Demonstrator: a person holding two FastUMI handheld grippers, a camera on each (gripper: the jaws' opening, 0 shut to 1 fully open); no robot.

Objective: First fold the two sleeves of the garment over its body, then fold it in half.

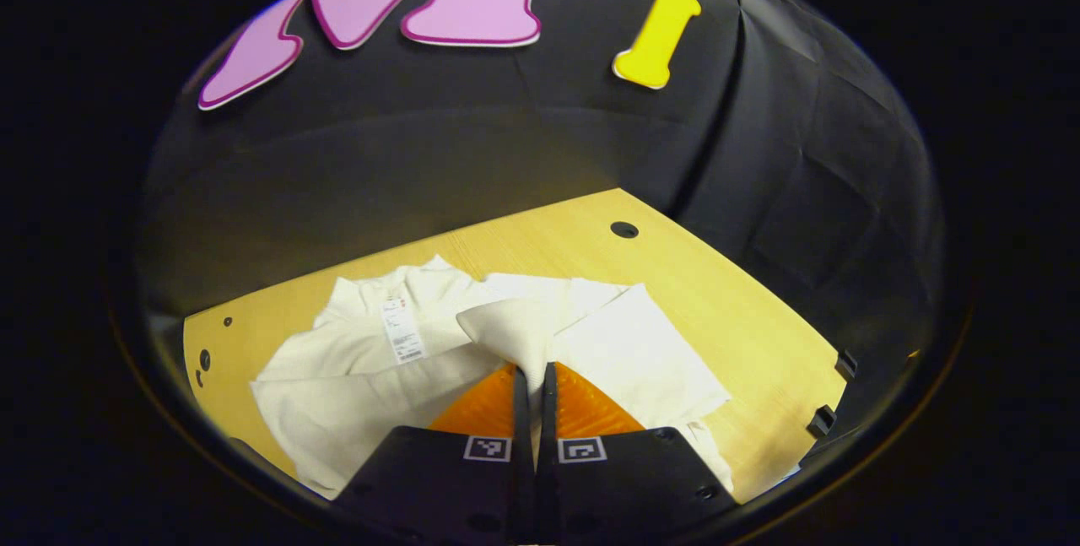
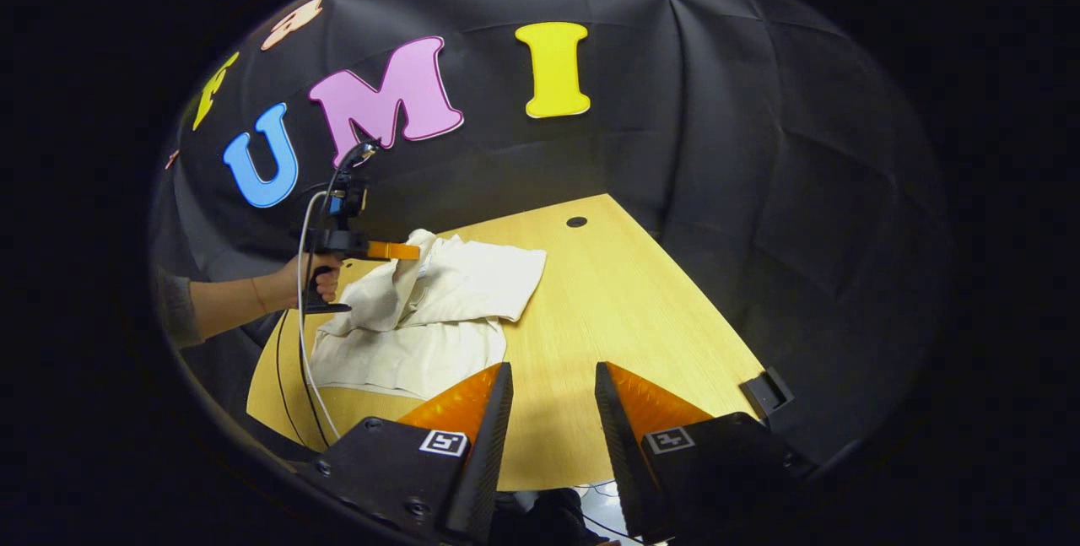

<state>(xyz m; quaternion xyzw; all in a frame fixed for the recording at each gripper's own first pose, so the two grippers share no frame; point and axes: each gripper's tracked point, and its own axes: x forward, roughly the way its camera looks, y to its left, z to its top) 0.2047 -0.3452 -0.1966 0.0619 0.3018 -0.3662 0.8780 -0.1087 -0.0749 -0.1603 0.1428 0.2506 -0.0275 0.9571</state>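
white garment (image 1: 354, 360), rumpled, sleeve pinched up

The garment (image 1: 354, 360) is white woven cloth, matt and soft, lying in creases and loose folds; a small paper-like label (image 1: 402, 329) is sewn inside its neck. The desk (image 2: 624, 310) is pale wood-grain laminate, smooth with a faint sheen under the lamp. The booth's wall (image 2: 759, 191) is black matt cloth, wrinkled along its seams. A thin, glossy cable (image 2: 304, 343) hangs from the left tongs (image 2: 396, 251).
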